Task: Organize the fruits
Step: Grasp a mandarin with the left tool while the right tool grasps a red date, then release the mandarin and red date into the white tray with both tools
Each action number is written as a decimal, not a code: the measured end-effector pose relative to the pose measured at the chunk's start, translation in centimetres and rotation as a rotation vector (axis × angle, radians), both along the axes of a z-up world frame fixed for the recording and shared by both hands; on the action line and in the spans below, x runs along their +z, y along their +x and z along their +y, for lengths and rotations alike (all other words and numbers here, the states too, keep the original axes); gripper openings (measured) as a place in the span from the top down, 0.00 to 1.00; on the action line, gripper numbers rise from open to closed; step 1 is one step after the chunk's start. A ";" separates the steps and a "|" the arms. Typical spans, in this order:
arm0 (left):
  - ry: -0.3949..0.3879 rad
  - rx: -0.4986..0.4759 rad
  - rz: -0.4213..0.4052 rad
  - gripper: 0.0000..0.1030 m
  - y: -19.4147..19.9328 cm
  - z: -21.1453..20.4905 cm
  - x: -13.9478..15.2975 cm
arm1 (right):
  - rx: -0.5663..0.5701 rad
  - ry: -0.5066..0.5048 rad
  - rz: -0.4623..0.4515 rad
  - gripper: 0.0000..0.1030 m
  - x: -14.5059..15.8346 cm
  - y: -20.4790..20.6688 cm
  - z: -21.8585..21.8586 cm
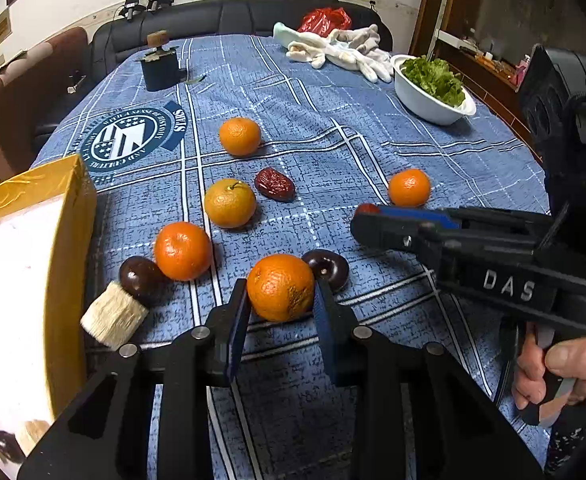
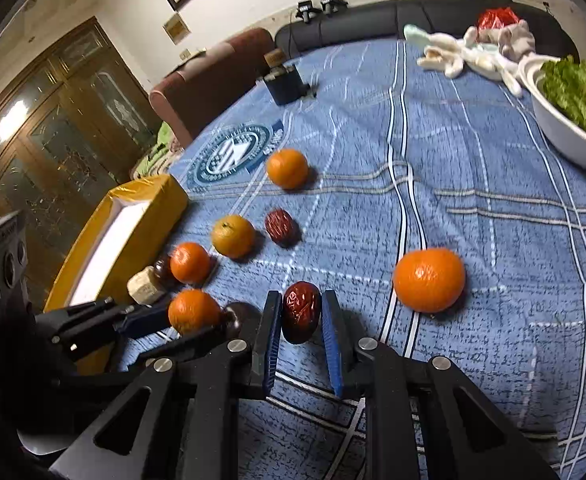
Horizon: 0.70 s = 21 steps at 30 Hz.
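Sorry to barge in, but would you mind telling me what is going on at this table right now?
A person is sorting fruit with a handheld gripper in each hand. The left gripper has closed on a tangerine near the table's front edge, and the right gripper has closed on a red date. Four more tangerines and another date lie loose on the blue tablecloth. A yellow box sits open at the left, with a mushroom beside it.

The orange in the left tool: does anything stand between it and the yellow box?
Yes. The orange sits between the left tool's fingers. Toward the yellow box on the left lie another orange and a dark-capped mushroom, close beside the box wall. Lifting over them looks safer than sliding.
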<state>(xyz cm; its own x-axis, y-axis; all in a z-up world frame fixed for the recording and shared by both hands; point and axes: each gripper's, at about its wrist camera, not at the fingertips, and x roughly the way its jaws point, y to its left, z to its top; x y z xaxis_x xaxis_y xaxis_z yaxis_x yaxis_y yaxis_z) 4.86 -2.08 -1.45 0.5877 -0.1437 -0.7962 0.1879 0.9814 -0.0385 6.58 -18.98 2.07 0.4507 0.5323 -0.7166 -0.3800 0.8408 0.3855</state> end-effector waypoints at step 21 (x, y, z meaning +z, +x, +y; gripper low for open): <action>0.006 0.339 -0.199 0.72 -12.9 17.1 6.6 | 0.346 0.101 -0.080 0.81 6.4 -7.2 15.9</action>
<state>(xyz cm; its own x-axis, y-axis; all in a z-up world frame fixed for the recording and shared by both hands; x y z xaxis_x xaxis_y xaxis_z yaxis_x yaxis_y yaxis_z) -8.02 14.99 5.13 0.7439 0.0891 -0.6623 -0.1438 0.9892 -0.0285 -0.58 -3.05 8.45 0.2844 0.7293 -0.6223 -0.6677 0.6165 0.4173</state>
